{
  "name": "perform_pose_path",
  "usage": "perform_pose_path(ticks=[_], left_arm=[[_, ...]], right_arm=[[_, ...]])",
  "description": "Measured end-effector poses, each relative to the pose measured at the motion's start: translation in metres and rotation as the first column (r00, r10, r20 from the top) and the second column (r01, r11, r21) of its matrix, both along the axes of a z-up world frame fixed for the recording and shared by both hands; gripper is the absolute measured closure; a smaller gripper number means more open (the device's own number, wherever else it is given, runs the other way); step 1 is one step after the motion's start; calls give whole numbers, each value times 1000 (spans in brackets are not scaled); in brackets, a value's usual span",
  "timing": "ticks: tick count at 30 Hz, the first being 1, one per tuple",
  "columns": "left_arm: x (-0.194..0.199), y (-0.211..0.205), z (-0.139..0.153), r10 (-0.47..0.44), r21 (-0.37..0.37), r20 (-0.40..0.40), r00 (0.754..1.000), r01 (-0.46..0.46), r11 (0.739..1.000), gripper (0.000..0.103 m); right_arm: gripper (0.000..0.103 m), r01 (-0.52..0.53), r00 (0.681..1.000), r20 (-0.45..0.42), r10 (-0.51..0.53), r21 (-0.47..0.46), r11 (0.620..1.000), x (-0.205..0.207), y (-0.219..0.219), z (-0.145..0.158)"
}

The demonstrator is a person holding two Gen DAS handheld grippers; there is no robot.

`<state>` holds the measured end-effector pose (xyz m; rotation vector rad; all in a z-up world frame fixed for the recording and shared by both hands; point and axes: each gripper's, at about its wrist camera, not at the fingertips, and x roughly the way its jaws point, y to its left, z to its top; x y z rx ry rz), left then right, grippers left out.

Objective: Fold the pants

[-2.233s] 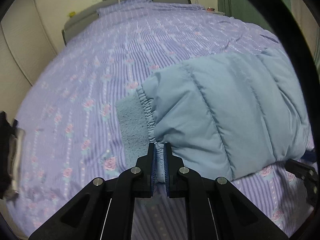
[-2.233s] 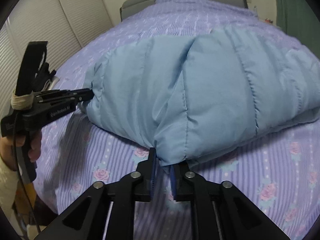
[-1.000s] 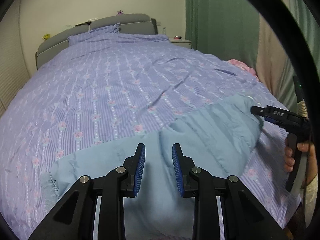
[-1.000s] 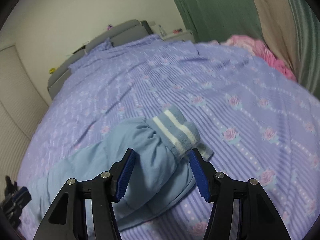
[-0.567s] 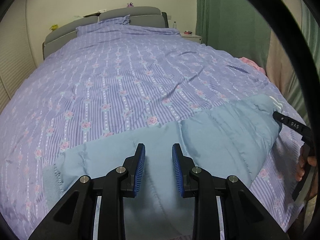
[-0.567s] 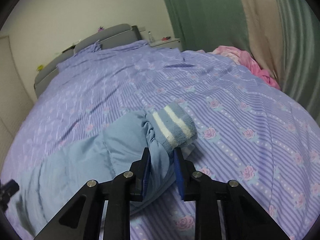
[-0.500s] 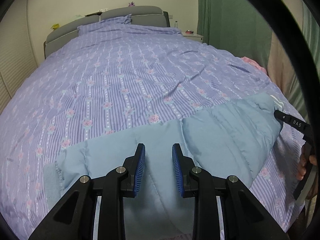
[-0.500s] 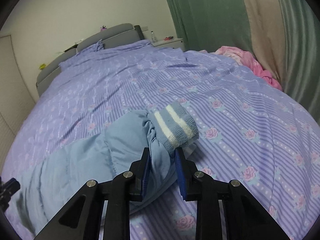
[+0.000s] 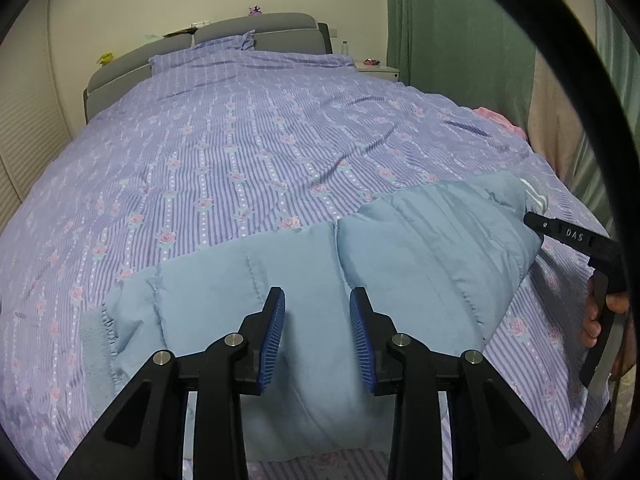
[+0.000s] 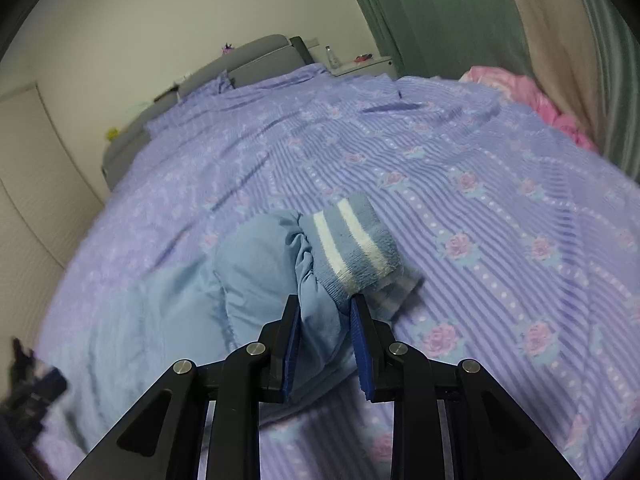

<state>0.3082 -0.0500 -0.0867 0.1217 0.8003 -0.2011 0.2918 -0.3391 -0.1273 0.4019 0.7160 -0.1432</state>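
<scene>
Noted: right gripper [image 10: 325, 312] clamped on pants [image 10: 256, 276] beside striped cuff [image 10: 352, 248] (right view only); left gripper [image 9: 317, 312] spread apart above pants' middle.

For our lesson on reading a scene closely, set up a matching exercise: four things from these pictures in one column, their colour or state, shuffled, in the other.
Things:
1. left gripper
2. right gripper
3. padded pants
4. striped cuff

States:
A. blue knit with two white bands
B. shut on the pants leg near the cuff
C. open above the pants
D. plain light blue, quilted, on the bedspread

Pairs: 1-C, 2-B, 3-D, 4-A
</scene>
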Motion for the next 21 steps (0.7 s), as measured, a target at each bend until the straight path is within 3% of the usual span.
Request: perform_pose_path(ticks=[4,7,11,14,17,21], left_arm=[[-5,9,4,16,-3,14,1000,-16,1000,69],[-14,24,11,34,-19,42,999,-34,999,64],[-29,61,21,44,-48,76,996,-41,998,53],[-33,102,26,77,-47,100,992,-73,996,47],[-25,142,26,81,-64,90,993,-76,995,46],[-12,189,17,37,-161,23,999,-33,986,46]], right_arm=[[55,6,1000,-17,-6,-13,1000,-4,7,2],[49,65,998,-12,-66,-95,993,-18,16,16],[36,112,992,78,-95,-249,962,-49,53,51],[31,69,990,139,-26,-321,944,-56,91,73],[31,8,990,132,41,-347,938,-47,127,83],[31,-63,988,108,112,-384,921,-32,177,83]])
